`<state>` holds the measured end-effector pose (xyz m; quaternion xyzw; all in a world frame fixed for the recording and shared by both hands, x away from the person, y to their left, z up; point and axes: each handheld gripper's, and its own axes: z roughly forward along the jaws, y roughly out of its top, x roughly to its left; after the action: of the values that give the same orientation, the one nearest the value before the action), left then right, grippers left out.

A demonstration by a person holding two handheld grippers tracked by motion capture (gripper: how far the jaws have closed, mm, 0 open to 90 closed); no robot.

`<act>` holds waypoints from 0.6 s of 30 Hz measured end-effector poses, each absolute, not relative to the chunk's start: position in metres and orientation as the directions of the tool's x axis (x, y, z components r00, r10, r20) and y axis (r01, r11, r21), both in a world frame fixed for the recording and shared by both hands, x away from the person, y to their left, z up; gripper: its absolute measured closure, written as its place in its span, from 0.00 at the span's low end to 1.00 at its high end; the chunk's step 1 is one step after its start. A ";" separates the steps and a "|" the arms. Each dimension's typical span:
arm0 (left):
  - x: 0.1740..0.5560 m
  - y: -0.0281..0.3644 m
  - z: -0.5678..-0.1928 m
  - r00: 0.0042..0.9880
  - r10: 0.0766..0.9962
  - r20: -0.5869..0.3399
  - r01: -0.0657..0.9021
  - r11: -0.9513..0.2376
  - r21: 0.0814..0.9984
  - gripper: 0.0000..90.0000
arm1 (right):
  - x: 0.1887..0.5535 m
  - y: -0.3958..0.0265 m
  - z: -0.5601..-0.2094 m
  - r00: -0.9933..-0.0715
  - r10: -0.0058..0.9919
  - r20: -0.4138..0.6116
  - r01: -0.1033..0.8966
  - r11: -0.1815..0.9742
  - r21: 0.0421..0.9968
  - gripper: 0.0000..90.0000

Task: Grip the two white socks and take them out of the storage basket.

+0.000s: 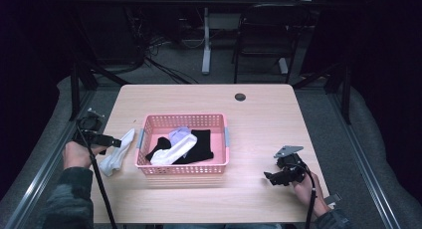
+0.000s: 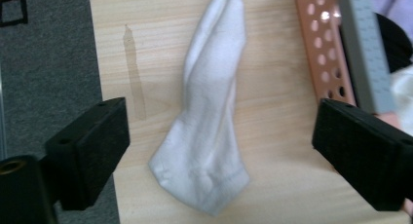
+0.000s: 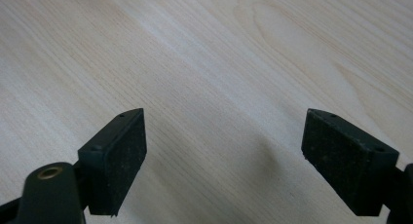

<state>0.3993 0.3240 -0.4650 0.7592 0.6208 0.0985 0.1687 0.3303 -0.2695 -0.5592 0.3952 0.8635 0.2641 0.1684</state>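
**A:** Starting nearest: right claw [image 1: 271,178] released, jaws wide apart over bare bench [image 1: 259,119] toward the front right corner, gripping nothing.

**B:** And over at the left edge?

**A:** Left claw [image 1: 115,142] released as well, jaws spread either side of a white sock [image 2: 209,121], pads clear of the cloth. Sock lying flat on the bench along the left edge, just beside the left wall of the pink basket [image 1: 184,120], outside it.

**B:** Set down there, or about to be picked up?

**A:** Hard to settle from this alone. Looks like sorting socks out of the basket. Farther in, mid-bench, lying inside it: black socks [image 1: 201,144], a second white sock [image 1: 171,152] and a lilac sock [image 1: 179,134].

**B:** So what next?

**A:** Probably reaching into the basket for the second white sock, to pair it with the one outside. Calls for lifting clear of the laid sock first, crossing the basket wall without knocking it, then pinching only the white cloth and not the black under it.
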 end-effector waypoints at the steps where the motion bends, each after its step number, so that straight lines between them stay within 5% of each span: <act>1: 0.399 0.321 -0.461 0.218 0.975 -0.048 0.910 -0.185 0.372 0.03 | 0.330 -0.270 -0.558 -0.636 0.767 -0.091 0.592 0.560 0.579 0.18; 18: 0.396 0.246 -0.409 0.437 0.900 -0.001 0.795 -0.385 0.469 0.00 | 0.330 -0.270 -0.558 -0.639 0.764 -0.090 0.591 0.561 0.580 0.18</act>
<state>0.3956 0.2460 -0.4088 0.8223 0.5151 0.1280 0.2050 0.3304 -0.2701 -0.5580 0.3905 0.8675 0.2584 0.1679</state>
